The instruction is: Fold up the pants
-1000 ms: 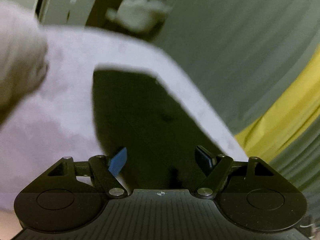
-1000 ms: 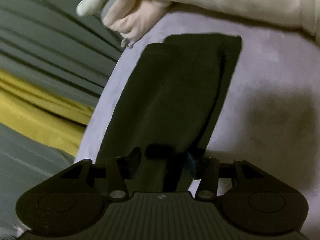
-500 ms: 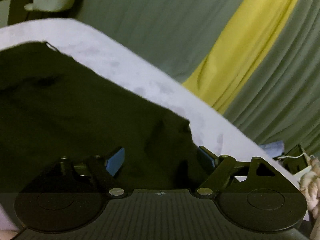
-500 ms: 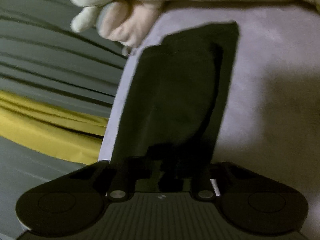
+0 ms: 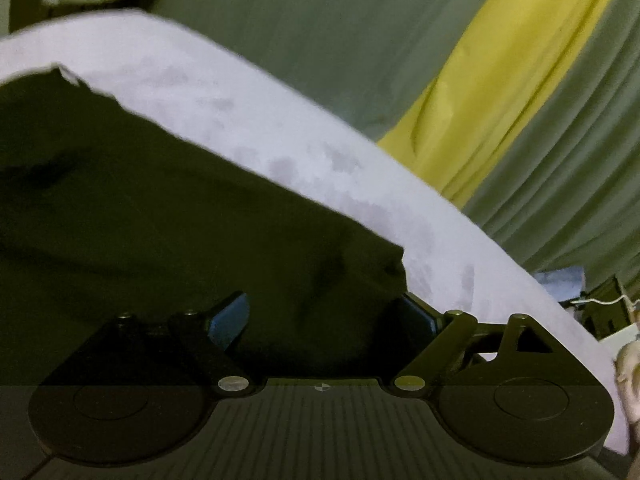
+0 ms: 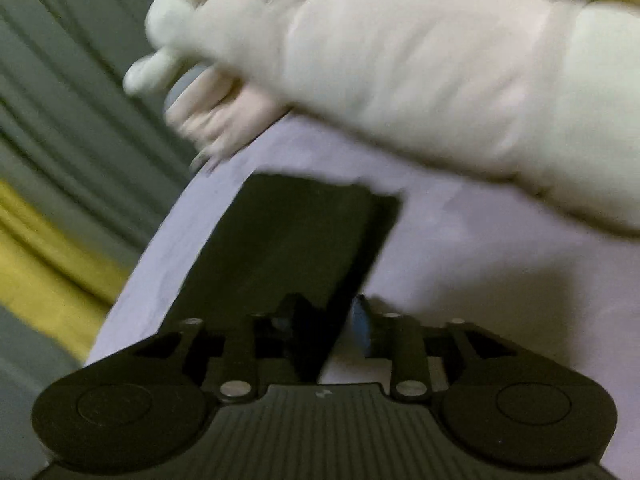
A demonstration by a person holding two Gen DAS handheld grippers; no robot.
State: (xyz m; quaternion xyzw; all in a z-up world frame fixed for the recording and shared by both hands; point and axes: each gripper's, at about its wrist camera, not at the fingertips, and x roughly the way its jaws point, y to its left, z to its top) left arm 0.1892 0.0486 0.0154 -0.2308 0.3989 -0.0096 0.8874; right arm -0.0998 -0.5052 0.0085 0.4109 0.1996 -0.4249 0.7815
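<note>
Dark pants (image 5: 160,220) lie flat on a pale lavender table (image 5: 280,128). My left gripper (image 5: 322,316) hovers low over the pants' corner near the table's far edge. Its jaws are wide and still opening, and the cloth below is not pinched. In the right wrist view the pants (image 6: 288,240) are a long folded strip running away from me. My right gripper (image 6: 325,324) is at the strip's near end. Its jaws are opening, the strip's right edge lies between them, and bare table shows beside the right pad.
A person's pale sleeve (image 6: 420,72) and hand (image 6: 216,120) cross above the far end of the strip. Green curtain (image 5: 300,20) with a yellow panel (image 5: 500,80) hangs past the table edge. Blue clutter (image 5: 560,284) sits beyond the table at the right.
My left gripper swung from the pants' end over to a corner by the table edge. My right gripper's fingers closed together on the strip, then parted again. The sleeve has come lower and nearer.
</note>
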